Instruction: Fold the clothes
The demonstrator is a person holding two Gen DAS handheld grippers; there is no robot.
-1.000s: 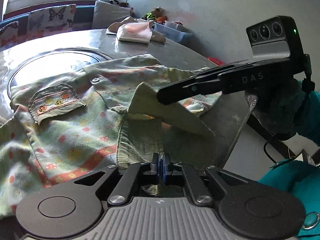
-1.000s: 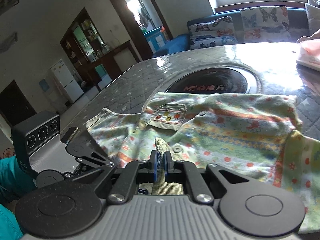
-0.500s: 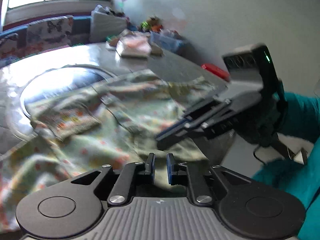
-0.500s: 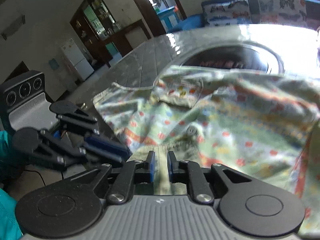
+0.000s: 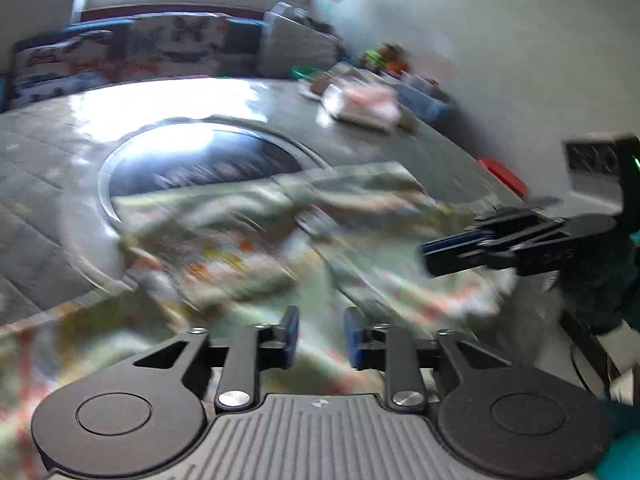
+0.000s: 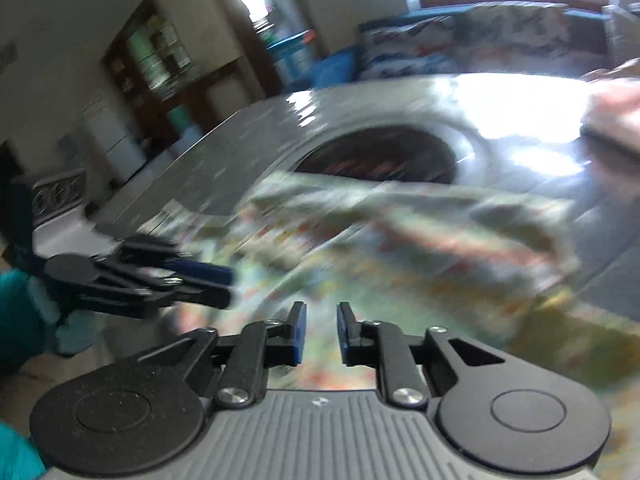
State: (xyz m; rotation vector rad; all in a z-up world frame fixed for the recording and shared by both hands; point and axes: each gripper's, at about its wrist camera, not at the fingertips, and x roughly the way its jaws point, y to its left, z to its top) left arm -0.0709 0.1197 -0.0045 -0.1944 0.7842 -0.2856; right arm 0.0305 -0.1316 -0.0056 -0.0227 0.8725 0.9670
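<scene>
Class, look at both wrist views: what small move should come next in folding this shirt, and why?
Probably reach for a fresh edge of the shirt to begin another fold. Both the left tool and right tool are opening with no cloth pinched between their pads, and the shirt lies rumpled on the table.

1. Left gripper (image 5: 319, 334): tilted downward, jaws opening, a clear gap between the blue pads, nothing pinched.
2. Right gripper (image 6: 319, 333): tilted downward, jaws opening, narrower gap, nothing pinched.
3. The two grippers sit near each other, fingers angled toward one another.
4. Teal sleeve (image 6: 16, 304) behind the left gripper; frames motion-blurred.
</scene>
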